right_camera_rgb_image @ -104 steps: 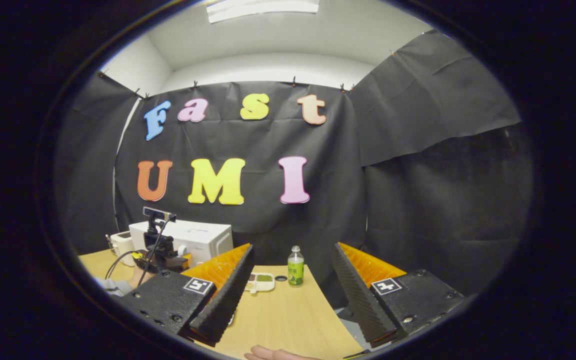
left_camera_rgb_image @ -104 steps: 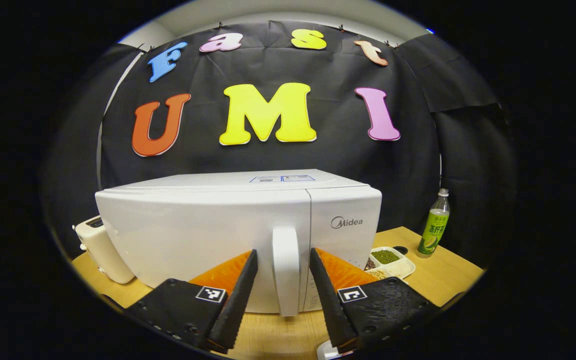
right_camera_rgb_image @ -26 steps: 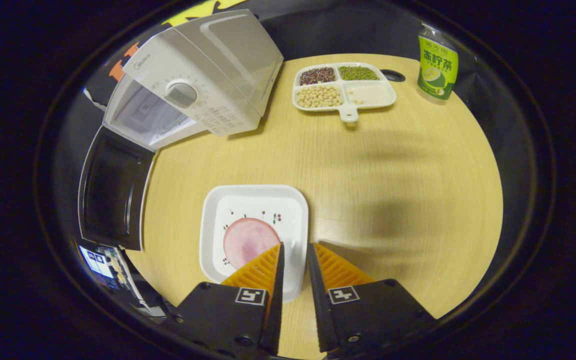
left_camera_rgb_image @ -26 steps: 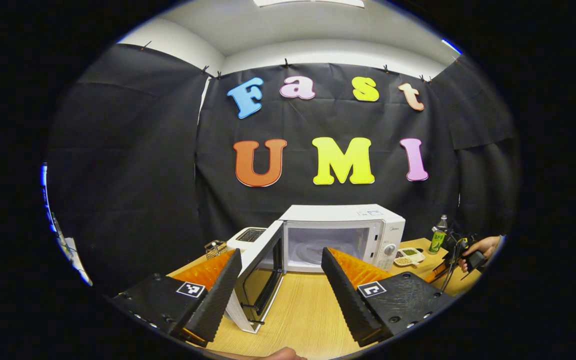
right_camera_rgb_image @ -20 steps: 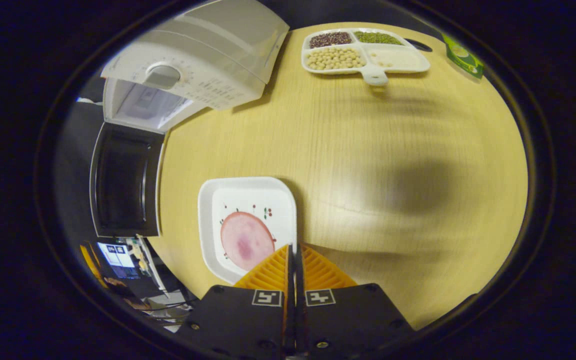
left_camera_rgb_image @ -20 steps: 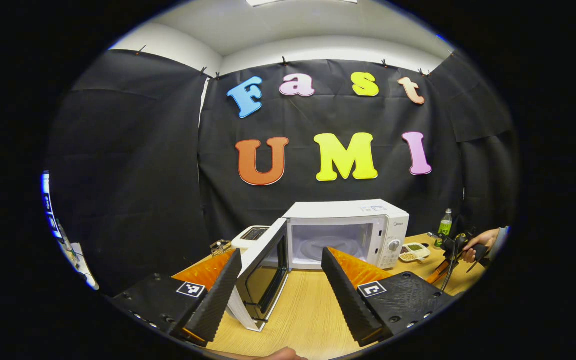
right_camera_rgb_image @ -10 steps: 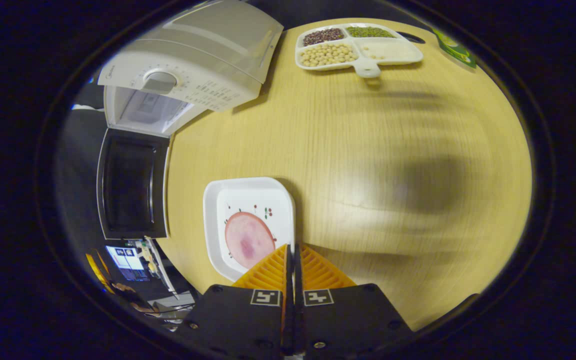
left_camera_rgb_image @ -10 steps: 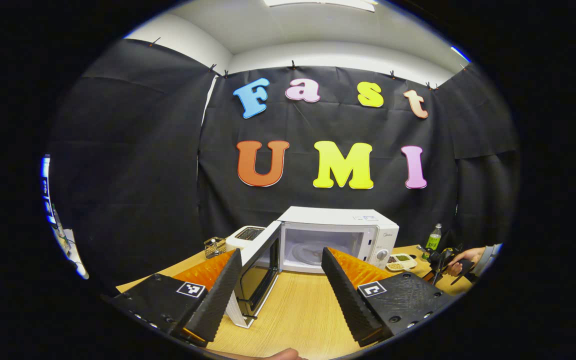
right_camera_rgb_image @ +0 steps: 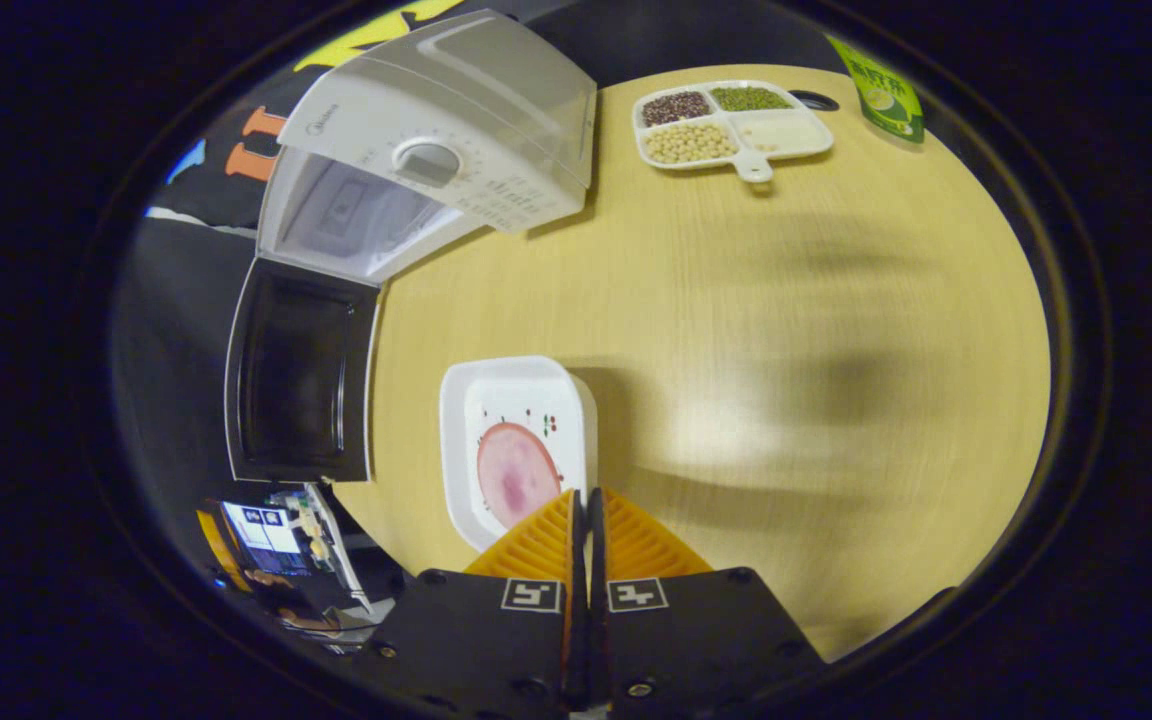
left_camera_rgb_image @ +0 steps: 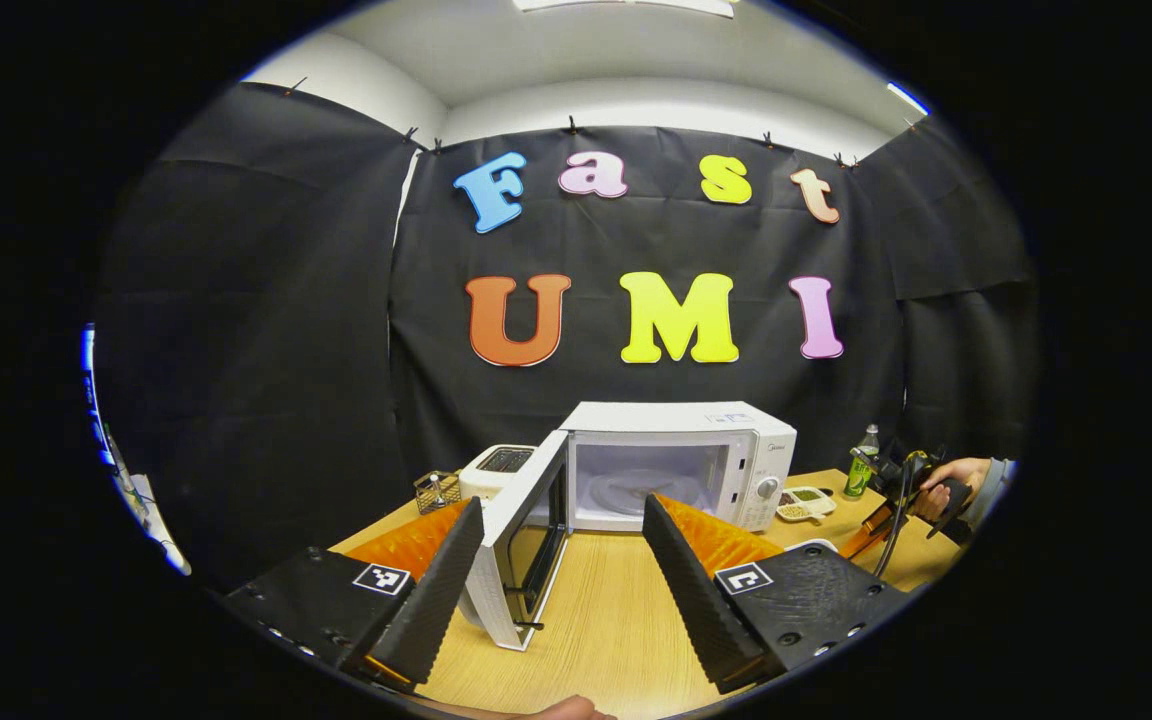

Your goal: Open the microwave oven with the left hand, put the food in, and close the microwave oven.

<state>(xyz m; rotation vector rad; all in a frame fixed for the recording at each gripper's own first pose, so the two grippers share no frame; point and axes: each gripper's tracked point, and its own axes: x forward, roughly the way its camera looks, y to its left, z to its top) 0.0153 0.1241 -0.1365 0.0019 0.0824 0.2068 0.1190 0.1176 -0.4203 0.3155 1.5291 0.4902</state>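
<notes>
The microwave oven (right_camera_rgb_image: 436,150) stands with its door (right_camera_rgb_image: 301,370) swung wide and its cavity bare, so your step is carrying the food in. The plate (right_camera_rgb_image: 516,440) sits out in front of the microwave oven, right of the door, on the tabletop (right_camera_rgb_image: 786,330). Your right gripper (right_camera_rgb_image: 586,515) is pinching the plate's near rim, so keep it level and steer past the door edge. The ham slice (right_camera_rgb_image: 514,475) could slide. Your left gripper (left_camera_rgb_image: 561,545) hangs spread, well in front of the microwave oven; hold it clear of the doorway.

Plate (right_camera_rgb_image: 511,400) on table (right_camera_rgb_image: 786,330), before microwave (right_camera_rgb_image: 456,130).
</notes>
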